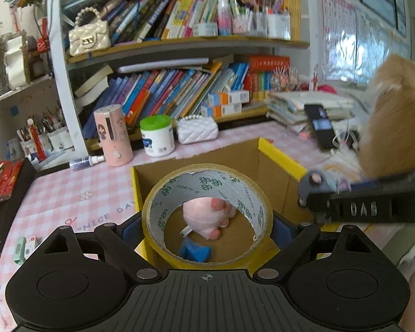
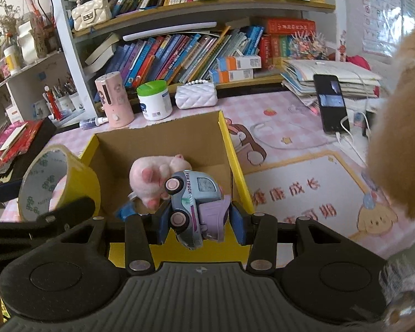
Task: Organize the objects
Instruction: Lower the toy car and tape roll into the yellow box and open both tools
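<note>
My left gripper (image 1: 207, 231) is shut on a yellow tape roll (image 1: 155, 221), held upright over the near edge of a yellow cardboard box (image 1: 279, 153); the roll also shows in the right wrist view (image 2: 77, 177). Through the roll's hole I see a pink plush toy (image 1: 204, 215) and a blue object (image 1: 193, 251) on the box floor. My right gripper (image 2: 200, 222) is shut on a grey-blue toy truck (image 2: 193, 196), tilted nose up above the box's (image 2: 235, 163) near right corner. The pink plush (image 2: 152, 177) lies just beyond it.
A pink cylinder (image 2: 113, 96), a green-lidded tub (image 2: 155, 99) and a white quilted purse (image 2: 196, 95) stand behind the box. A phone (image 2: 332, 102) with a cable leans on stacked papers at right. An orange furry animal (image 2: 395, 138) sits at far right. Bookshelves fill the back.
</note>
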`<state>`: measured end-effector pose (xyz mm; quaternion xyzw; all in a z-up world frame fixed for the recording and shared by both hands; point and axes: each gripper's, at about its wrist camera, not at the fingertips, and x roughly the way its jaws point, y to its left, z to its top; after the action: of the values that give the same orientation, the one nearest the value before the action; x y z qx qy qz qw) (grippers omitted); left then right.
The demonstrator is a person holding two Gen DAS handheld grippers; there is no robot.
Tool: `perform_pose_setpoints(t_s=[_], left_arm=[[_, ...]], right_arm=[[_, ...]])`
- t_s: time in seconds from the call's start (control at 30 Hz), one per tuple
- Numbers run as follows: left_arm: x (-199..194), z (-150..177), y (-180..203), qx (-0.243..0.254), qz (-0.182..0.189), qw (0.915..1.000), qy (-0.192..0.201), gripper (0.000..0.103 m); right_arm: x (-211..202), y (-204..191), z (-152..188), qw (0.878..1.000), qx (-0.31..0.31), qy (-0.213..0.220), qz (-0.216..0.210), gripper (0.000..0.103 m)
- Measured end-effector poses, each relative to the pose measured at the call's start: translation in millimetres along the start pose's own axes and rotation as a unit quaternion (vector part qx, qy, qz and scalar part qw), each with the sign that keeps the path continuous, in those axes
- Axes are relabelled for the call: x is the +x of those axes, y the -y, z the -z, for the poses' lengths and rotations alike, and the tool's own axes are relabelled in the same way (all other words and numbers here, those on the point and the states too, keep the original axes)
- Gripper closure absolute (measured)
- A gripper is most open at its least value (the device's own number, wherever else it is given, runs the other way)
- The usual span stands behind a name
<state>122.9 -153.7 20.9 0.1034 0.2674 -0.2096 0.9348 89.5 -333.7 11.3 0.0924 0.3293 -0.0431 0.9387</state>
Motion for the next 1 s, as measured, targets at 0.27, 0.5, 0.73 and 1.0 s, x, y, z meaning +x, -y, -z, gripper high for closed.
perform_pose_setpoints(t_s=[0.27, 0.5, 0.73, 1.0], left_arm=[[37.1, -1.3, 5.1, 0.005, -0.008, 0.9990, -0.043, 0.012], [60.2, 4.3, 12.9, 0.020, -0.010, 0.9972, -0.071, 0.012], [67.0, 3.7, 4.4, -0.021, 0.008, 0.9956, -0.091, 0.011], [62.6, 4.9, 10.6, -0.015, -0.002, 0.9965, -0.083, 0.010]], right_arm=[[47.0, -3.5, -28.6, 0.998, -0.066, -0.021, -0.015, 0.061], [97.3, -11.5, -34.6, 0.990, -0.109, -0.084, -0.034, 0.061], [120.9, -23.5, -35.5, 0.980, -0.159, -0.113, -0.037, 0.061], [131.2, -29.4, -36.9, 0.972, -0.196, -0.123, -0.028, 0.060]])
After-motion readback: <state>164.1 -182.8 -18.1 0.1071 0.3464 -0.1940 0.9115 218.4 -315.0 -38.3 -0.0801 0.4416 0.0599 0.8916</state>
